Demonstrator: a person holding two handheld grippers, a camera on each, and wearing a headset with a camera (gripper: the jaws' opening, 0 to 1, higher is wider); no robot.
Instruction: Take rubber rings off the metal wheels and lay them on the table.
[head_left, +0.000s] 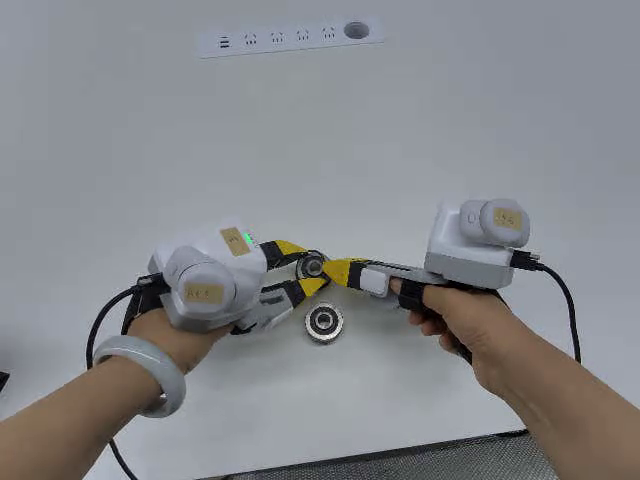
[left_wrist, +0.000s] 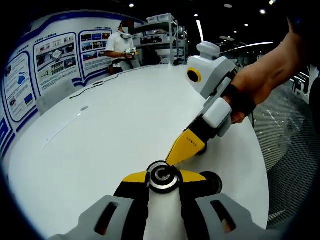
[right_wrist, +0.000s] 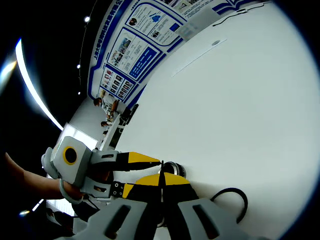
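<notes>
A metal wheel is held above the table, and my left gripper is shut on it. In the left gripper view the wheel sits between the yellow jaws, with a dark rubber ring around its hub. My right gripper comes in from the right. Its jaws are pressed together at the wheel's rim, and a thin black edge of the rubber ring shows between them. A second wheel with its black ring lies on the white table just below both grippers.
A thin black loop, apparently a loose rubber ring, lies on the table beside my right jaws. A white power strip sits at the table's far edge. Black cables trail from both grippers. A person stands beyond the table.
</notes>
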